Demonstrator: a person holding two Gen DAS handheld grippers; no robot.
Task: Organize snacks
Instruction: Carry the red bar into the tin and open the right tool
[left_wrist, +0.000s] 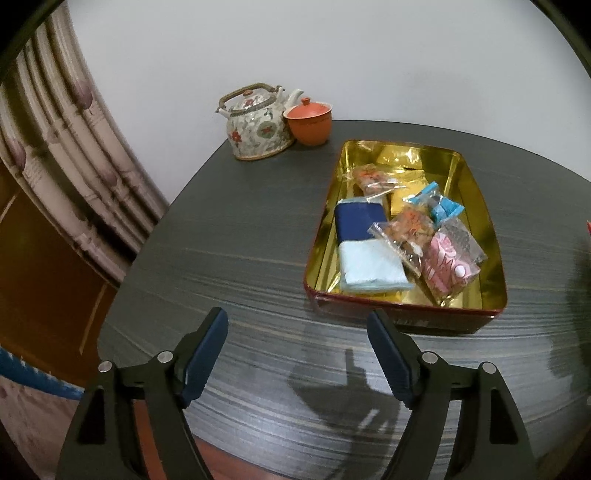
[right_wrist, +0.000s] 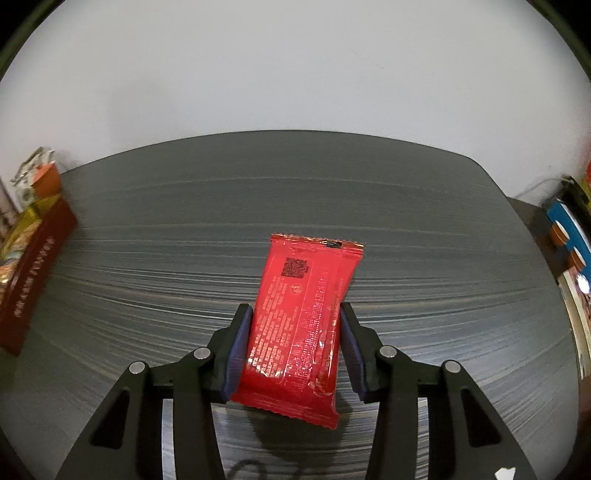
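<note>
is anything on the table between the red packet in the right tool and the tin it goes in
Nothing visible does. The right tool is shut on the red packet, and the dark table between it and the red-sided tin at the left edge is bare. The tin is open, no lid on it, already holding several snacks.

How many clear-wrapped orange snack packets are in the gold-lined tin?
2: one clear orange snack packet toward the far end of the gold-lined tin, another mid-tin beside the pink packet. More may be hidden underneath.
</note>
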